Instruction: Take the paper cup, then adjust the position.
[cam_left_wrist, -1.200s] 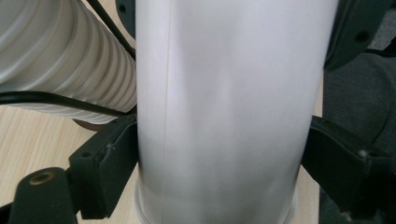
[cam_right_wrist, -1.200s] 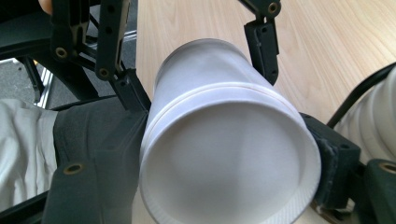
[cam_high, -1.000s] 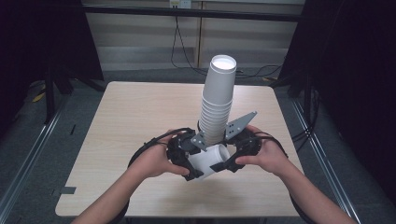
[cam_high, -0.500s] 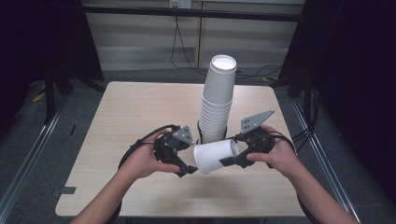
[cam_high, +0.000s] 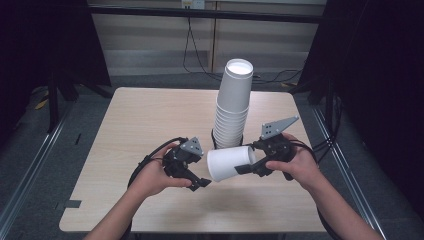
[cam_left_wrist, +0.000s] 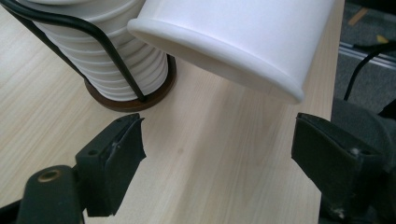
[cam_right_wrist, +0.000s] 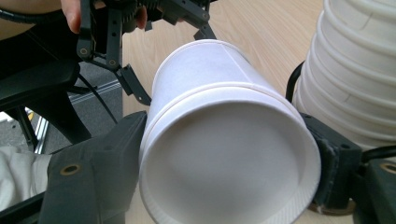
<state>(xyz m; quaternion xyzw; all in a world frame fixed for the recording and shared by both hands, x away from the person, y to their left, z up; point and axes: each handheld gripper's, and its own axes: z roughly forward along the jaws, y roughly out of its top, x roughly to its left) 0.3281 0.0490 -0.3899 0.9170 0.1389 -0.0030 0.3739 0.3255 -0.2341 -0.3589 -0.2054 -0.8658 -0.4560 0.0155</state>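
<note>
- From the high view, my right claw (cam_high: 243, 168) holds a single white paper cup (cam_high: 231, 163) on its side, mouth turned away from the tall stack of cups (cam_high: 233, 107) and toward my left claw (cam_high: 200, 183).
- The same view shows the stack leaning a little, standing in a black wire holder (cam_high: 215, 141) at the middle of the table (cam_high: 145, 115), with the held cup just in front of its foot.
- My right gripper view adds the grip itself: the two black pads press the cup (cam_right_wrist: 219, 158) on opposite sides near its base, the stack (cam_right_wrist: 359, 70) just beside it, my left claw (cam_right_wrist: 140, 56) beyond the cup's mouth.
- My left gripper view shows what the high view hides: the brown base (cam_left_wrist: 140, 100) under the stack (cam_left_wrist: 107, 56), and the cup's rolled rim (cam_left_wrist: 219, 58) hanging above and ahead of my left claw (cam_left_wrist: 217, 154), clear of it.
- In that view my left claw's jaws stand apart with bare table between them, nothing gripped; they have just opened a little.
- The held cup hovers off the table, between my two claws.
</note>
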